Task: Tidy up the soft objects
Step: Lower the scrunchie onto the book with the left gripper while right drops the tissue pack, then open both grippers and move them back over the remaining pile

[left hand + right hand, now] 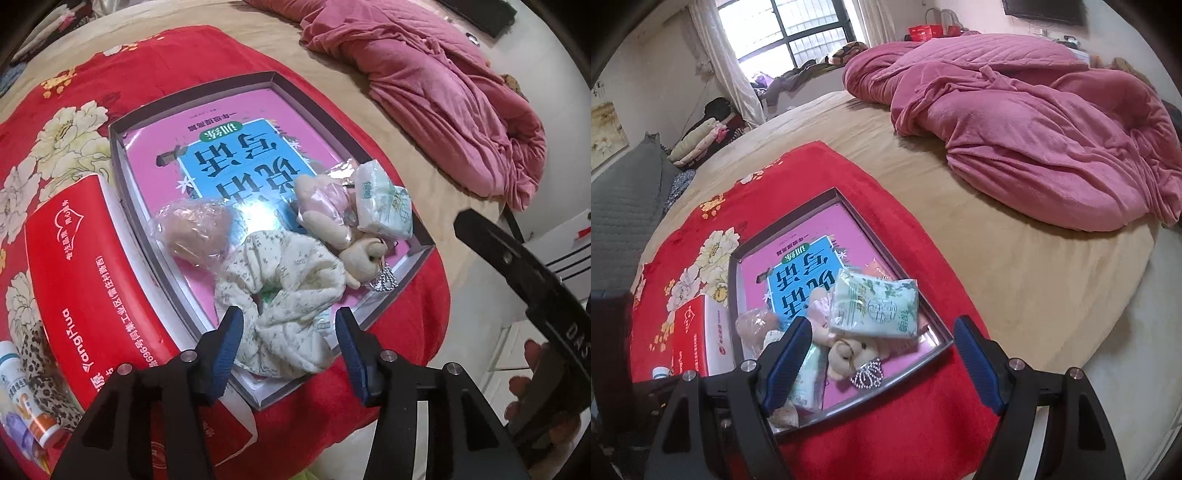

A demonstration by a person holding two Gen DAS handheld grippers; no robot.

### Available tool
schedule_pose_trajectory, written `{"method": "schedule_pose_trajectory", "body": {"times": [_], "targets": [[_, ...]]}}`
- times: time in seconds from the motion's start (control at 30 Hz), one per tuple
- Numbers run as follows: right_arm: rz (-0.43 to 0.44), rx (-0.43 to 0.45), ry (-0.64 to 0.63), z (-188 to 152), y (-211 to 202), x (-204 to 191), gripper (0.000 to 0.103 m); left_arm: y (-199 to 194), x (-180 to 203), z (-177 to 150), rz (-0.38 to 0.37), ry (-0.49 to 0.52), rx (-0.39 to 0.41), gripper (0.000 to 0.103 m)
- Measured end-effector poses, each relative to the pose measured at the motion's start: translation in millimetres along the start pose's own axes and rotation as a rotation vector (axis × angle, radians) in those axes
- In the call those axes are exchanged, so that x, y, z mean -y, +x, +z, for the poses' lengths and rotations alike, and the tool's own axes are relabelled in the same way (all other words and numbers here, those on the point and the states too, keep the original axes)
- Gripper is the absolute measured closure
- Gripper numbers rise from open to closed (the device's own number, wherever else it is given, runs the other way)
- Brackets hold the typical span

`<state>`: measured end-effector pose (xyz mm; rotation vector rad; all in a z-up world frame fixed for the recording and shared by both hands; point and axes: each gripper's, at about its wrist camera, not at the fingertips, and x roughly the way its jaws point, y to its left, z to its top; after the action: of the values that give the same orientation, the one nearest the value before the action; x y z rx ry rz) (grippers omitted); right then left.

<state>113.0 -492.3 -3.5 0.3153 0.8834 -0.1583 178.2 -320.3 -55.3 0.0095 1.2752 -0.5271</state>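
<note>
Lying between left tongs point(290, 341): floral cloth point(280, 291) | released | right tongs point(882, 354) gaping

Daylight enters through the window point(786, 33), which is blown out white. Room evenly lit, rather soft. Strong glare patch on the glossy pink book cover point(255, 214) in the left wrist view. Heavy fisheye bending; black vignette at all corners. Edges smeared. Slight softness overall, compression blotches on the pink blanket point(1034, 129).

Left tool point(288, 350) and right tool point(882, 362): black angular arms, ribbed blue pads, silver screws; white lettering, possibly "DAS", on one body.
</note>
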Motion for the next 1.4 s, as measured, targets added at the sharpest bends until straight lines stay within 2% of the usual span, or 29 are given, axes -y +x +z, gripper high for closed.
{"method": "schedule_pose_trajectory", "body": {"times": [0.33,0.5,0.9,1.23,1.4], "targets": [[0.001,0.012,0.022,-1.7,-12.9,6.4,0.024,-6.8,-4.2,-0.3,0.006,-0.009,0.014,0.046],[-0.004,0.007,0.016,-3.2,-15.7,3.9,0.025,-14.4,-3.1,-2.9,-0.011,-0.012,0.027,0.037],[-0.031,0.008,-0.029,-1.4,-26.9,-12.6,0.024,-37.7,-8.5,-8.8,0.001,-0.01,0.068,0.026],[-0.035,0.018,-0.04,-8.4,-38.7,-18.9,0.024,-59.1,-15.3,-22.3,0.017,-0.002,0.111,0.025],[-0.034,0.032,-0.037,-9.7,-46.6,-22.2,0.024,-72.0,-9.8,-29.4,0.059,0.025,0.145,0.025]]}}
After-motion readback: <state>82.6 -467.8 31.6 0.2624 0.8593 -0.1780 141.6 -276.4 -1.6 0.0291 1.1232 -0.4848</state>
